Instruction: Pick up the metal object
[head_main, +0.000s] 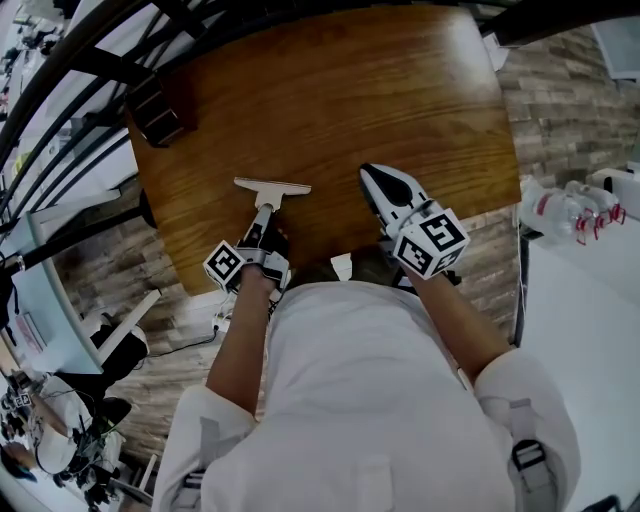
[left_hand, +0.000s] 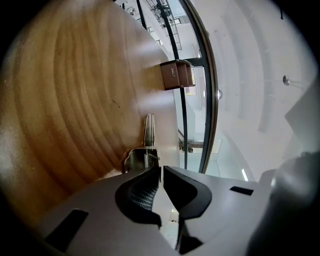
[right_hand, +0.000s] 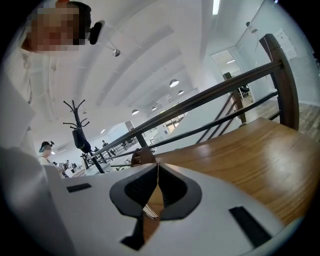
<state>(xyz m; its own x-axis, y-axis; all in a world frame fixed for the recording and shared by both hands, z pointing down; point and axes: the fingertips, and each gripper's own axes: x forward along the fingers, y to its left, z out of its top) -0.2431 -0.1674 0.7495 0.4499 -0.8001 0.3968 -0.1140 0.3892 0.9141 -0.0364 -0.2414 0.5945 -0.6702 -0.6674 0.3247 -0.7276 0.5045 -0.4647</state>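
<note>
Head view: left gripper (head_main: 264, 228), narrowed to a slit, pinched the handle end of the metal object (head_main: 272, 187) on the desk (head_main: 400, 90); right gripper (head_main: 372, 178) hung empty, jaws together. That shallow hold might slip.

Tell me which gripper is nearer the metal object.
Left. The left gripper is at the handle end of the metal object; the right gripper is apart, over the table to its right.

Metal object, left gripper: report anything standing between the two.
Nothing visible does. The left gripper is already at the handle end of the metal object, jaws nearly together, apparently on it. The brown box sits far off at the table edge; the right gripper lies apart to the side.
</note>
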